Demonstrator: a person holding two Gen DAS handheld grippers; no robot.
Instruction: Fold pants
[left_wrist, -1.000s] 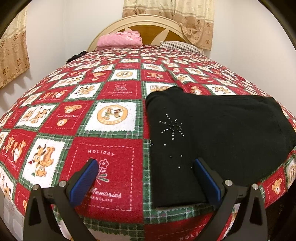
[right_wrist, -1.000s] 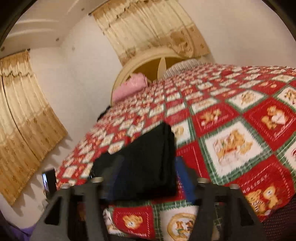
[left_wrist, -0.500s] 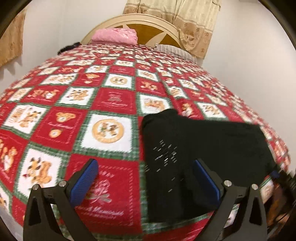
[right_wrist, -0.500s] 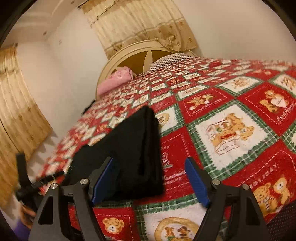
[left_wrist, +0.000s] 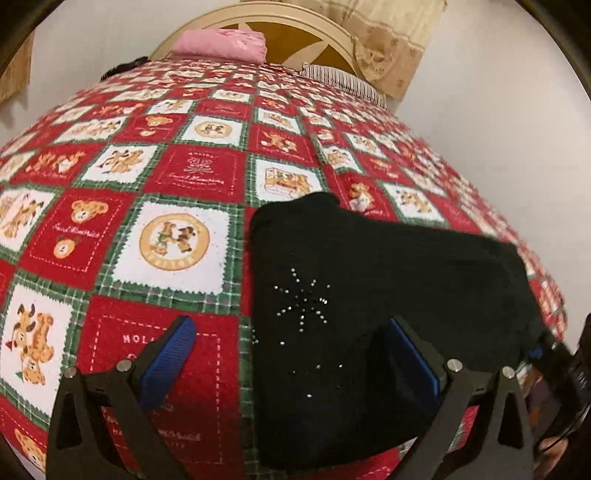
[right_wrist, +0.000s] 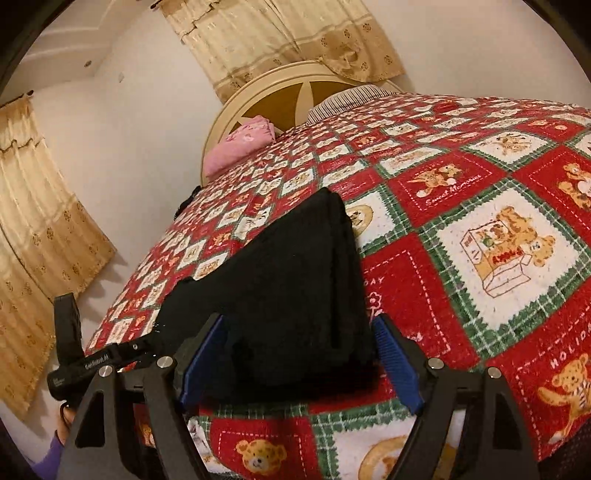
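Bed (left_wrist: 192, 173) under red teddy-bear quilt; curtains (right_wrist: 280, 33) behind headboard (left_wrist: 295, 40). Folded black pants (left_wrist: 369, 295) near edge. Left gripper (left_wrist: 291, 354) and right gripper (right_wrist: 299, 354): jaws open, empty.

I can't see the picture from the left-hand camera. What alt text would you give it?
Black folded pants with a sparkly starburst of studs lie on a red, green and white teddy-bear bedspread. In the foreground the left claw is open, its blue-padded fingers straddling the pants' left edge. A pink pillow sits by the headboard.
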